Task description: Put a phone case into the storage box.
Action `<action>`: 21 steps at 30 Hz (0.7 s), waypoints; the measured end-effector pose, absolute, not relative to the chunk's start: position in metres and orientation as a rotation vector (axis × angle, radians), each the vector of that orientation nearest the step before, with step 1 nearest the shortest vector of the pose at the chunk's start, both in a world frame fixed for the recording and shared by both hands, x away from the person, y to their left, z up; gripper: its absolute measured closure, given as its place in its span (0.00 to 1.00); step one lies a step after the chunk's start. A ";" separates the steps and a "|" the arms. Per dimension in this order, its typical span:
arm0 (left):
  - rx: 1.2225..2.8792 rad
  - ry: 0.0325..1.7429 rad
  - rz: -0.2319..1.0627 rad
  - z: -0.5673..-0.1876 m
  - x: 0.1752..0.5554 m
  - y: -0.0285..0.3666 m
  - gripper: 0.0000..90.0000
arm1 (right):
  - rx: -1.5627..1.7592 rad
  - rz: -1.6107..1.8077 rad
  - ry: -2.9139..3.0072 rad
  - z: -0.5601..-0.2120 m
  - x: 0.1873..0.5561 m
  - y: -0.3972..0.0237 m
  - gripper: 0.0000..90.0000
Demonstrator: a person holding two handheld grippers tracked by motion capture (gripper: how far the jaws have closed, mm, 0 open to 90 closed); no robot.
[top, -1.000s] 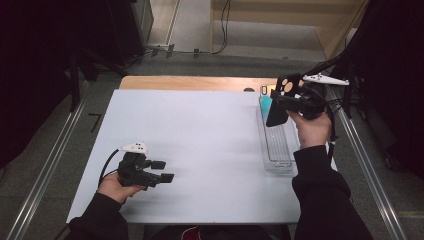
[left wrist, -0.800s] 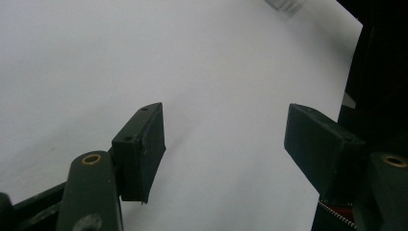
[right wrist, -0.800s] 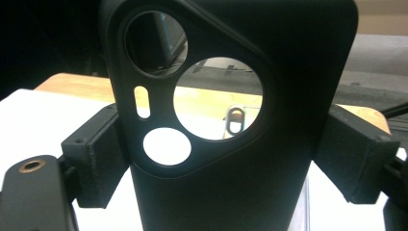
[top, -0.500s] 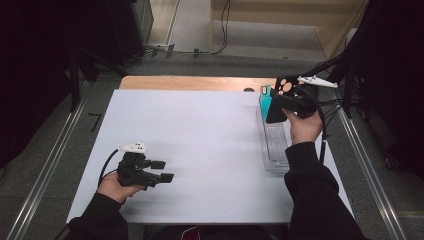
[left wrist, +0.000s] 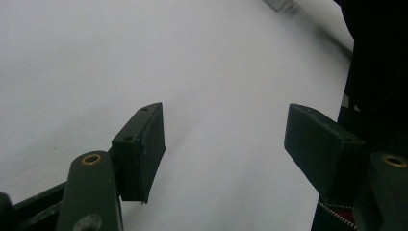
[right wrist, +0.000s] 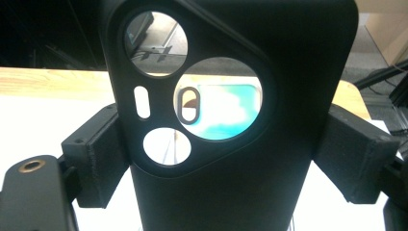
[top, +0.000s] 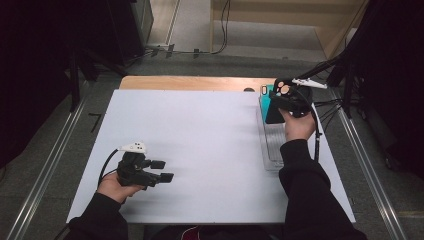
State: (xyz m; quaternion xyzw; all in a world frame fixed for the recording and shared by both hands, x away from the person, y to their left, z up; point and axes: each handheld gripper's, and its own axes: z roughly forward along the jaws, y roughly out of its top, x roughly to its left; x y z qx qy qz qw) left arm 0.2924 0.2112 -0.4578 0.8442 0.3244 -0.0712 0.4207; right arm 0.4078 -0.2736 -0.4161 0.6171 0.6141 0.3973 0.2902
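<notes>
My right gripper (top: 275,108) is shut on a black phone case (top: 272,112), which stands upright above the far end of a clear tray (top: 273,151) at the table's right. In the right gripper view both pads (right wrist: 98,154) press the sides of the black case (right wrist: 231,187), whose camera cutouts face me. A teal phone case (top: 264,93) stands just behind it, and I see this teal case (right wrist: 226,113) through the largest cutout. My left gripper (top: 163,170) rests low over the white table (top: 200,130) at the front left, open, with nothing between its fingers (left wrist: 142,149).
A wooden strip (top: 190,83) runs along the table's far edge. Metal rails (top: 45,170) flank the table on both sides. Cables (top: 330,105) trail off beyond the tray at the right.
My right hand has sunk toward the tray and shifted a little left, still gripping the black case. The left hand has stayed put.
</notes>
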 end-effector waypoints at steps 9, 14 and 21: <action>2.116 0.813 -0.179 -0.458 0.293 0.211 0.34 | 1.666 1.015 1.646 -0.432 0.418 -0.267 0.13; 2.116 0.812 -0.180 -0.458 0.293 0.212 0.34 | 1.677 0.989 1.640 -0.440 0.423 -0.264 0.13; 2.115 0.810 -0.179 -0.458 0.293 0.212 0.34 | 1.679 0.949 1.622 -0.450 0.431 -0.263 0.13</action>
